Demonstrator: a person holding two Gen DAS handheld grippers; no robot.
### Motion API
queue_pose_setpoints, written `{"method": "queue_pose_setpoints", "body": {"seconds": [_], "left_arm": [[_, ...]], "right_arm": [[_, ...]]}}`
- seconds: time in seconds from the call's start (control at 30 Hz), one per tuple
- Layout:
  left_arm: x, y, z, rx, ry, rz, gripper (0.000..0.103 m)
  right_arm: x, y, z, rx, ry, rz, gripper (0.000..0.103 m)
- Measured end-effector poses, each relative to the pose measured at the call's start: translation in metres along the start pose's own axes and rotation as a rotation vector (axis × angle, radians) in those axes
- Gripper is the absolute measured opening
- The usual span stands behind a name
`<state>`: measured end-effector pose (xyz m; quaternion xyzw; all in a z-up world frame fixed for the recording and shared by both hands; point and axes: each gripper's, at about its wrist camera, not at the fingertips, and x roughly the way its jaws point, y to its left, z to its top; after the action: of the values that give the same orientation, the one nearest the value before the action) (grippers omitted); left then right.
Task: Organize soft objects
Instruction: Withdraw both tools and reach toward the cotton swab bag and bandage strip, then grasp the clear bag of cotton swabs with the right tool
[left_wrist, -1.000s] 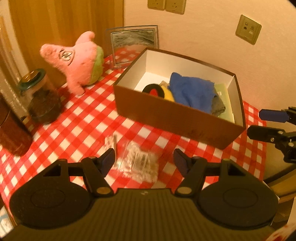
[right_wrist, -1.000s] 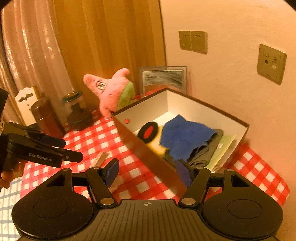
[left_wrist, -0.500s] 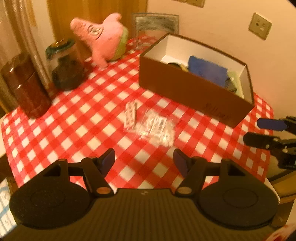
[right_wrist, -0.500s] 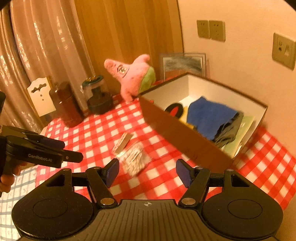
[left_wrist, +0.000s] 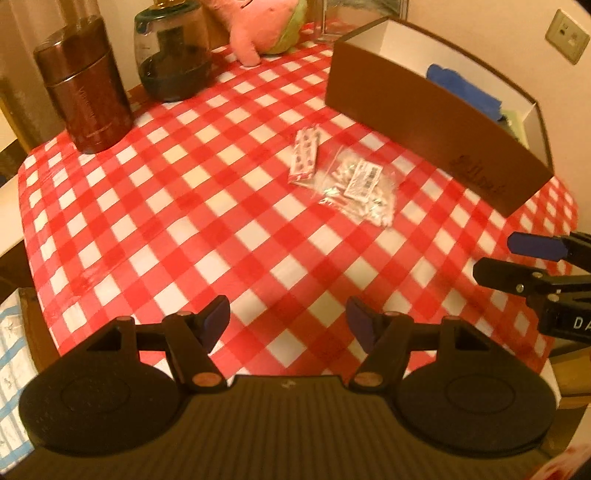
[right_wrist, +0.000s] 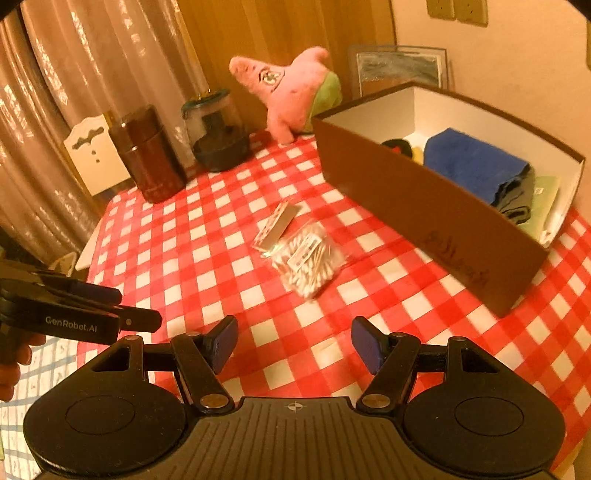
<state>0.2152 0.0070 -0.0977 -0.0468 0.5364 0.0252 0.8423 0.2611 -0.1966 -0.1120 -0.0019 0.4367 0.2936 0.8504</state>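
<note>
**Both grippers empty above the checked table**

The left gripper (left_wrist: 288, 321) and the right gripper (right_wrist: 291, 343) each hang with jaws apart and nothing between them, over the near edge of the red-and-white checked tabletop (left_wrist: 184, 221). Near the middle lie a clear bag of cotton swabs (right_wrist: 306, 258) and, touching it on the far side, a flat card packet (right_wrist: 277, 225). The brown box (right_wrist: 424, 206) stands along the right edge; inside it a blue cloth (right_wrist: 472, 162) rests on darker fabric. A pink star plush (right_wrist: 291, 92) leans at the far edge, beside a glass jar (right_wrist: 218, 133) and a brown canister (right_wrist: 151, 158) toward the far left corner.
</note>
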Motion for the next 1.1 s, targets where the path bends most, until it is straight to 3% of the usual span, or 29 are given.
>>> {"method": "queue_pose_setpoints", "body": {"seconds": [0.43, 1.1], "left_arm": [[0.02, 0.005, 0.007, -0.019, 0.026, 0.002, 0.067], [0.068, 0.003, 0.047, 0.021, -0.009, -0.011, 0.066]], "right_arm": [[0.033, 0.001, 0.0, -0.013, 0.036, -0.001, 0.068], [0.093, -0.015, 0.039, -0.09, 0.005, -0.007, 0.067]]}}
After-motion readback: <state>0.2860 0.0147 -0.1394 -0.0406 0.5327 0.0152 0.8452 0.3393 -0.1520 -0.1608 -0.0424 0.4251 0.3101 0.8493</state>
